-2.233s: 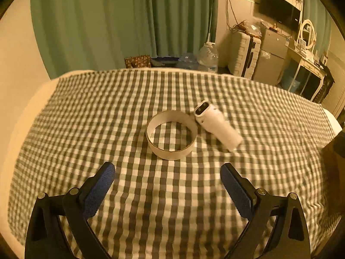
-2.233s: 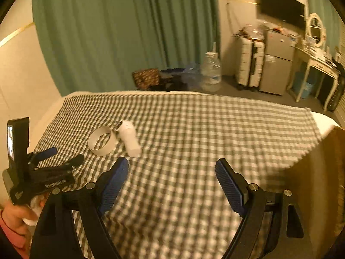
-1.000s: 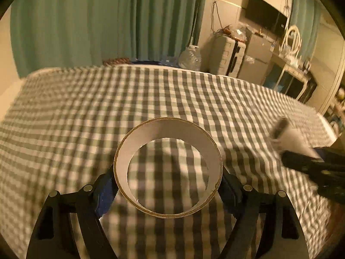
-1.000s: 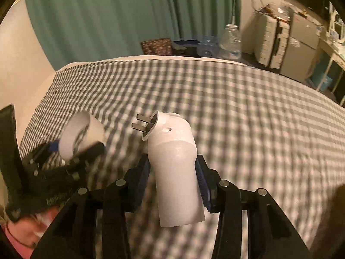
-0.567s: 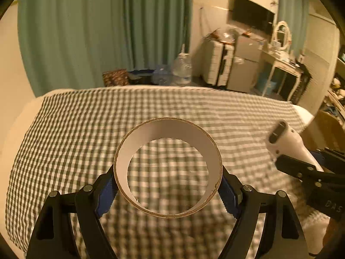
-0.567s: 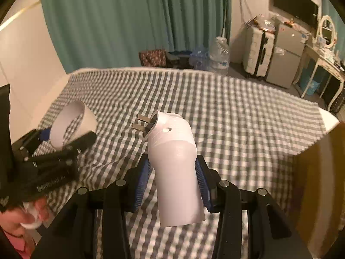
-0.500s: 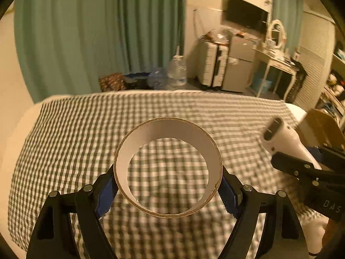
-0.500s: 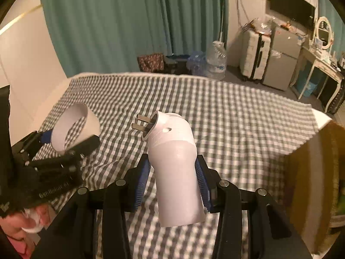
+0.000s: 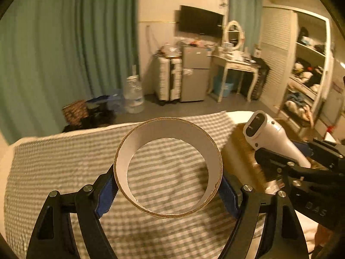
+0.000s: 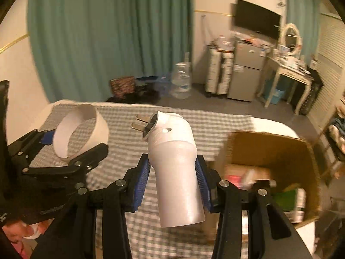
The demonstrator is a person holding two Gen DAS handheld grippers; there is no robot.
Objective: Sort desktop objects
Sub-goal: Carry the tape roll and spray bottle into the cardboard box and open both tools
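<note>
My left gripper (image 9: 168,185) is shut on a white cardboard tape ring (image 9: 168,212) and holds it in the air above the checked bedspread (image 9: 54,168). The ring also shows in the right wrist view (image 10: 80,133). My right gripper (image 10: 171,174) is shut on a white plug-in device with two metal prongs (image 10: 174,168), also held in the air. That device shows at the right of the left wrist view (image 9: 271,138).
An open cardboard box (image 10: 306,157) holding several items stands at the right end of the bed, just right of my right gripper. Beyond the bed are green curtains (image 9: 64,54), a water jug (image 9: 133,95), a small fridge (image 9: 196,77) and a dressing table (image 9: 237,64).
Both grippers closed on their objects, the ring and the plug device, lifted them off the bedspread and carried them to the right toward the cardboard box, which has come into view.
</note>
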